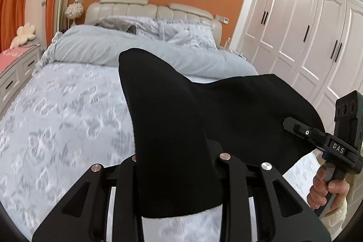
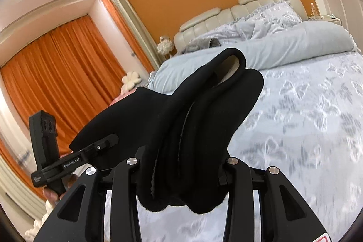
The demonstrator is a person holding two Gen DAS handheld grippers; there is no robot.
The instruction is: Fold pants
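Note:
The black pants [image 1: 204, 106] hang stretched in the air between both grippers, above the bed. My left gripper [image 1: 177, 165] is shut on one end of the pants, and the cloth hides its fingertips. My right gripper [image 2: 181, 169] is shut on the other end, a bunched hem or waistband [image 2: 204, 117]. In the left wrist view the right gripper [image 1: 301, 132] shows at the right edge, clamped on the cloth. In the right wrist view the left gripper [image 2: 106, 142] shows at the left, clamped on the cloth too.
A bed with a pale blue butterfly-print sheet [image 1: 63, 110] lies below. A folded duvet [image 1: 102, 47] and pillows [image 1: 186, 31] lie toward the headboard. White wardrobes [image 1: 306, 37] stand at the right, a dresser [image 1: 15, 74] and orange curtains [image 2: 56, 74] at the left.

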